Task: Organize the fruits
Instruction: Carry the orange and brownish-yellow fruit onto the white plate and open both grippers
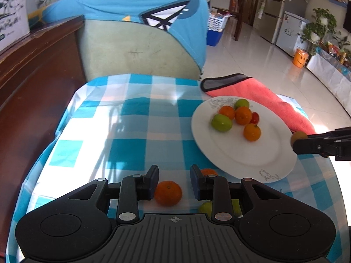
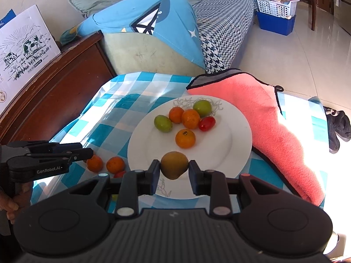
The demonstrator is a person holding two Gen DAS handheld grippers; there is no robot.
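A white plate (image 2: 230,151) on the blue checked tablecloth holds three small oranges, two green fruits and a red tomato (image 2: 206,123). My right gripper (image 2: 174,172) is shut on a brown-green kiwi-like fruit (image 2: 174,164), held just over the plate's near rim; the left wrist view shows that fruit (image 1: 298,136) at the right gripper's (image 1: 295,145) tips. My left gripper (image 1: 174,180) hovers low over a loose orange (image 1: 168,193) on the cloth, jaws apart, pads not pressing it. A second orange (image 1: 208,172) and a green fruit (image 1: 205,207) lie partly hidden behind its right finger.
A pink towel (image 2: 274,131) lies along the plate's right side and hangs over the table edge. A small red fruit (image 2: 119,173) sits by the two loose oranges. A wooden cabinet (image 2: 54,92) stands left, a sofa with a blue cushion (image 2: 142,17) behind. A person's hand (image 2: 13,206) holds the left gripper.
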